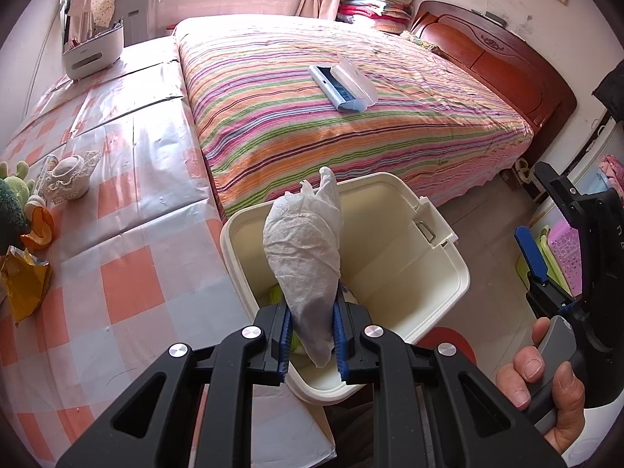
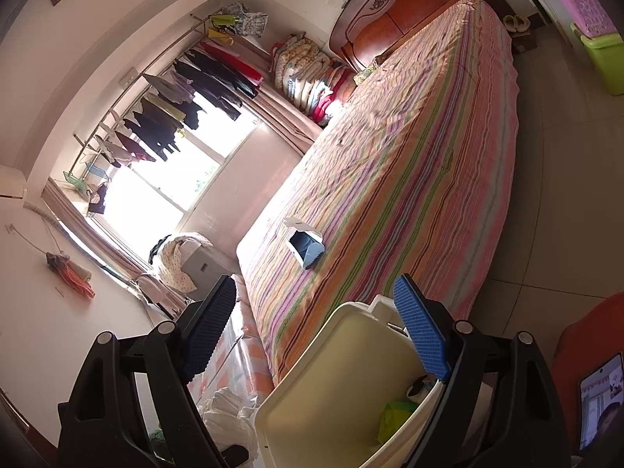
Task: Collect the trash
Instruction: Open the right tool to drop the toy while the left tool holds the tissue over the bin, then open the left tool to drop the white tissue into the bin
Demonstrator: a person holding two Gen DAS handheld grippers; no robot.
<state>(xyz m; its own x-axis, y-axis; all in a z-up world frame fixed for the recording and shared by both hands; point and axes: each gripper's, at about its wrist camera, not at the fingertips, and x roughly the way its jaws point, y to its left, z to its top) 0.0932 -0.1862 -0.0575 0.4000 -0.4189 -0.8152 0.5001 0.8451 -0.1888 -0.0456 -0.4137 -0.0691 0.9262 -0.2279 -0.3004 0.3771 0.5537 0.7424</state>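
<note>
The left gripper (image 1: 312, 345) is clamped on a crumpled white paper tissue wad (image 1: 304, 257), its blue pads pressing the wad's lower end from both sides; the wad stands upright above the near left part of the open mouth of the cream rectangular plastic bin (image 1: 448, 273). The bin stands on the tiled floor (image 1: 491, 210) just beside the foot corner of the bed with the striped multicoloured cover (image 1: 351, 124), its left rim close against the edge of the low surface under the orange-and-white checked plastic sheet (image 1: 128, 241). Inside the bin, in the right wrist view, a green scrap (image 2: 394, 413) lies at the bottom, with a small white-and-dark item beside it that cannot be identified. The right gripper (image 2: 312, 331) stands wide, with nothing between its blue pads; one finger (image 2: 421, 335) overlaps the bin's far rim in that view, and contact cannot be confirmed. In the left wrist view a hand (image 1: 546, 386) holds the right gripper's grey handle to the right of the bin, apart from it. The bin's mouth is unobstructed across its right and far portions. On the checked sheet, near its left edge, sit a yellow crinkled wrapper (image 1: 23, 284), an orange peel piece (image 1: 41, 230) and a white lace-trimmed pot (image 1: 68, 181). A pale blue and white open box (image 1: 343, 82) lies mid-bed, well clear of all edges.
</note>
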